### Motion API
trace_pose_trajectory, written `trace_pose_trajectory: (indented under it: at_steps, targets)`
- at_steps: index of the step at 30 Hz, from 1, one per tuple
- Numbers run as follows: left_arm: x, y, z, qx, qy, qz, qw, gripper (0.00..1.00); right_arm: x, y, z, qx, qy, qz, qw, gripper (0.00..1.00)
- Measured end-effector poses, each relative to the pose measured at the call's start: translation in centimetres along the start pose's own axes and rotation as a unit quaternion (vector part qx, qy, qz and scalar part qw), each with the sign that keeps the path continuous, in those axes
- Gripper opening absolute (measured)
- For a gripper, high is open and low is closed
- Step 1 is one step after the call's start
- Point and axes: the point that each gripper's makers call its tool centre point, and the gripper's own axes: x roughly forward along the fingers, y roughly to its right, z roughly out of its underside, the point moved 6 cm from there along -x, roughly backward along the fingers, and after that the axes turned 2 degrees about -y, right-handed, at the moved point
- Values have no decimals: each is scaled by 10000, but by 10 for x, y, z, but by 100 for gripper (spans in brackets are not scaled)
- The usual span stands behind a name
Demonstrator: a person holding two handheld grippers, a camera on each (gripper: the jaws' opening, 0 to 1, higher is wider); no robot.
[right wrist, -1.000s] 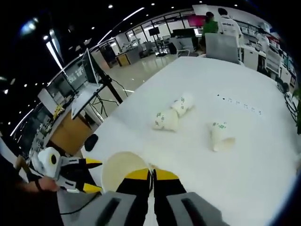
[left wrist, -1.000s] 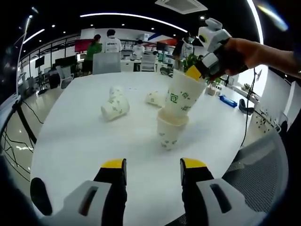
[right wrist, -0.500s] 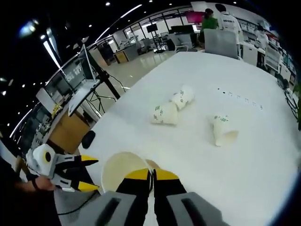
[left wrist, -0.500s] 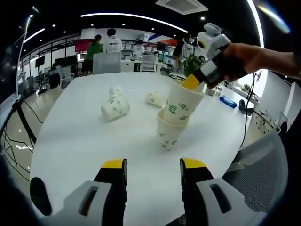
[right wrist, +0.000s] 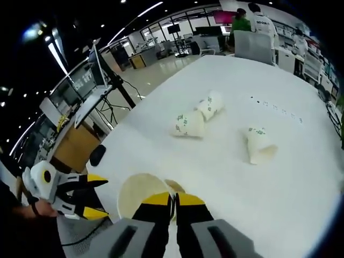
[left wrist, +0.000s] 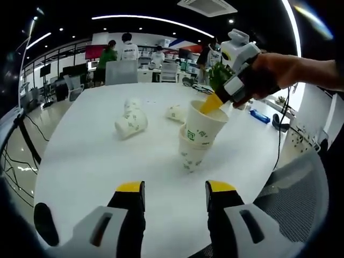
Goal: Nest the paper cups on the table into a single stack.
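The right tongs [left wrist: 210, 104], at upper right in the left gripper view, are clenched on the rim of a paper cup [left wrist: 203, 122]; in their own view the yellow tips [right wrist: 172, 199] meet at bottom centre with the cup's open mouth [right wrist: 141, 194] just to their left. That held cup sits tilted inside an upright cup [left wrist: 192, 153] near the middle of the frame, partly sunk in, so I judge this nesting close to finished but not seated. The left tongs [left wrist: 174, 189] hang released at the bottom of their view, jaws apart and grasping nothing, low over the white bench [left wrist: 91, 156].

Three cups are left, all lying on their sides: two lying close together [right wrist: 188, 124] [right wrist: 209, 104] above centre in the right gripper view, whether touching I cannot tell, and a lone one [right wrist: 259, 145] to their right, well apart. So roughly one joining is nearly done and three remain.

The cups carry green printed marks, including a squarish logo on the held cup; no writing is legible.
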Motion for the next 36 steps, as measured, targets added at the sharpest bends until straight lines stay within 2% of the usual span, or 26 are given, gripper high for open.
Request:
trace_pose_trajectory:
  at_steps: [4,14,36]
  targets:
    - [0,1,0,-7,-5,13,10000,44,3,-3,2,-1,-19,4,10000,0]
    - [0,0,0,-14,-30,10,10000,44,12,4,6,64,-89,37,9999,0]
    - [1,0,1,-16,-56,6,10000,43,8,7,8,181,-40,96,9998,1]
